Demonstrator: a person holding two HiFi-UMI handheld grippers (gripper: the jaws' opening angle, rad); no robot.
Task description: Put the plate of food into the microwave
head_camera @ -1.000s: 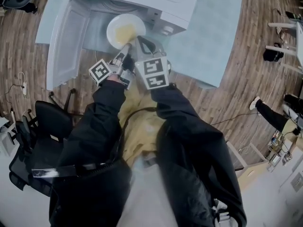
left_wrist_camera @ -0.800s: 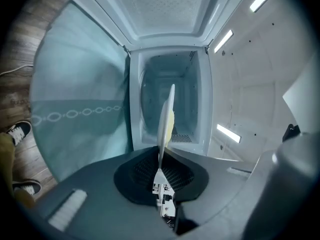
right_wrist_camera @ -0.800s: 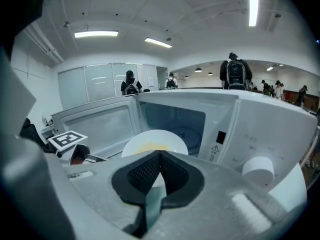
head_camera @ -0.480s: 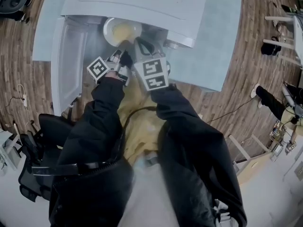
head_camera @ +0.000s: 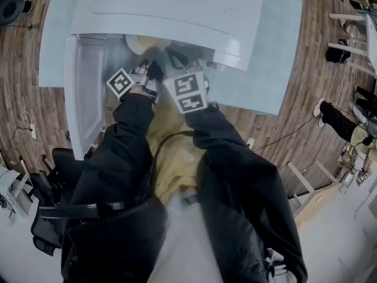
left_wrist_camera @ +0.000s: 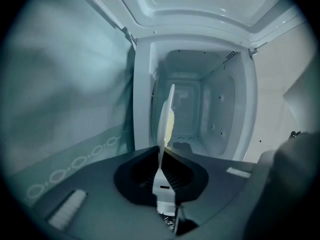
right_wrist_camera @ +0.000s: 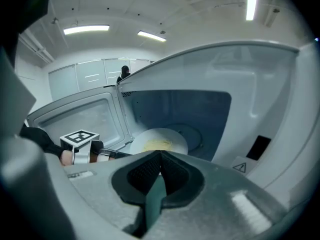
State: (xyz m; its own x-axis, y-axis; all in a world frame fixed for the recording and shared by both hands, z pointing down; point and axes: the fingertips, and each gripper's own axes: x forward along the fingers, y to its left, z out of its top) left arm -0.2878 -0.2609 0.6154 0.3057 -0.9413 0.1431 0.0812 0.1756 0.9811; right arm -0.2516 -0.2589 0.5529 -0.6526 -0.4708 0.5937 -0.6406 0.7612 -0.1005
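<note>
**Mostly in, but hanging by one edge**

Clearly the plate (head_camera: 141, 43) is not set down yet. In the head view it sits at upper centre, partly under the top of the microwave (head_camera: 171, 10), whose door (head_camera: 88, 93) swings open down the left of the frame.

The left gripper (left_wrist_camera: 162, 171) has its jaws clamped on the plate's near rim. In its own view the plate stands edge-on at mid-frame, running out from the pads towards the cavity (left_wrist_camera: 192, 114).

The right gripper (right_wrist_camera: 159, 160) has its jaws together with nothing between them. Its tips lie at the plate's near edge, low in the centre of its view. I cannot tell whether they touch it.

Probable trouble from here:

- **Sagging.** One pinch on one rim carries the whole plate, so the far side may dip and the yellow food (right_wrist_camera: 157, 144) may slide towards the back.
- **Slipping.** The rim is smooth and thin, and a jolt could twist it out of the pads.
- **Knocking.** Both grippers crowd the opening, so a sideways drift could strike the frame or the door.
- **Dropping.** Opening the pads before the base lies flat on the floor would let the plate fall and clatter.
</note>
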